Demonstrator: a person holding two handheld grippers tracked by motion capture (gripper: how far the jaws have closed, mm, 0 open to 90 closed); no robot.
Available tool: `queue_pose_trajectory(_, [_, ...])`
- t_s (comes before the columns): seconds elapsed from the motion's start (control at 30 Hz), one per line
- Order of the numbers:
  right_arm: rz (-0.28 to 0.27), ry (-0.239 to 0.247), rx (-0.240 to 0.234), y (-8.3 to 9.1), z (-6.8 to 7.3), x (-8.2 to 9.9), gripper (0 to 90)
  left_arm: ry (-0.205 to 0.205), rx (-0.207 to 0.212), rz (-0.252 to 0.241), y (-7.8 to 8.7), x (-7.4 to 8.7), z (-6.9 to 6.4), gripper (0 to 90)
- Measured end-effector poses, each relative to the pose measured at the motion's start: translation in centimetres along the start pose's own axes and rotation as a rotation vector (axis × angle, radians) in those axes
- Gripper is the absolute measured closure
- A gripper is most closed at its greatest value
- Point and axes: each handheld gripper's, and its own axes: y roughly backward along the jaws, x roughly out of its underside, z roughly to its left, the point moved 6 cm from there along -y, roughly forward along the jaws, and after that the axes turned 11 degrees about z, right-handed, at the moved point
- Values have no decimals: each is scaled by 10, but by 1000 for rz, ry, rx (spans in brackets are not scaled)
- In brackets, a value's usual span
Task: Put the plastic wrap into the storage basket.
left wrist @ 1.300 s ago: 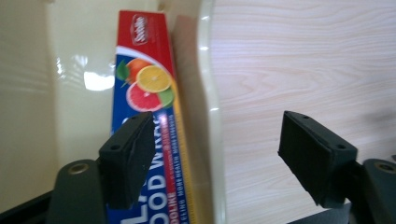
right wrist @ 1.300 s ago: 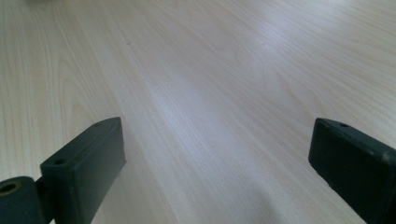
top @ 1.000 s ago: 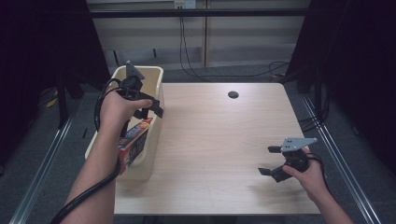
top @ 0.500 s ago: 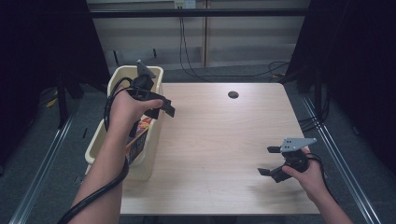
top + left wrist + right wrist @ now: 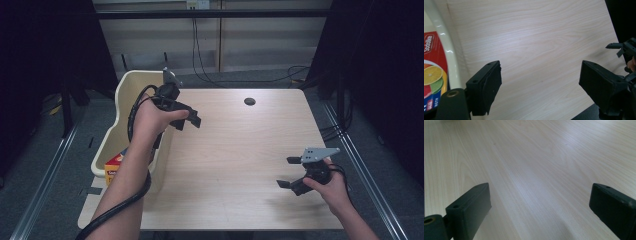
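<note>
Leftward over the cream bin (image 5: pixel 116 131) a second ago, the left gripper (image 5: pixel 186 116) is now hanging above the counter's (image 5: pixel 240 150) left edge, its jaws having just been opening, nothing between them. Inside the bin, a fruit-printed box (image 5: pixel 431 75) is showing "Sodolike". Wide bare wood is lying open toward the right gripper (image 5: pixel 292 172), spread and empty.

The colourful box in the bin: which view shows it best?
The left gripper view: the box is close, its red label and citrus pictures clear beside the bin rim. The high view gives a small corner of it under the forearm. The right gripper view faces bare table.
</note>
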Motion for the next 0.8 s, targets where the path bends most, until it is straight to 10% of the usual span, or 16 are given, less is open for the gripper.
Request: queue_pose_trajectory(0.8, [4, 4, 2, -1, 0, 1, 35, -76, 22, 13, -39, -2, -19, 174])
